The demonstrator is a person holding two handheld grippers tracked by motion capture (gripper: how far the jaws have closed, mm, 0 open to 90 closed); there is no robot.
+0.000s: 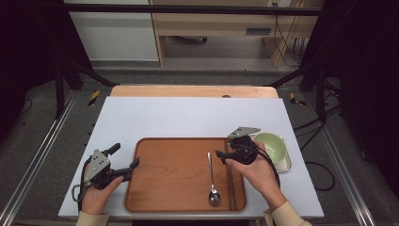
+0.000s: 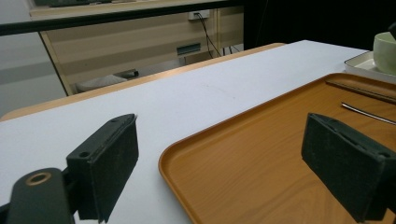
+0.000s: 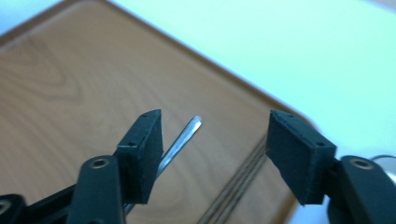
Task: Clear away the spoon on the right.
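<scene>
A: Chopsticks lie along the tray's right edge, just beside the spoon. The right gripper hovers over their far ends, jaws wide.

B: Closing could catch the spoon handle too. The left gripper, also wide, idles at the tray's left rim.

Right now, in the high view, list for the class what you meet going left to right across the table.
left gripper → tray → spoon → chopsticks → right gripper → green bowl
</scene>
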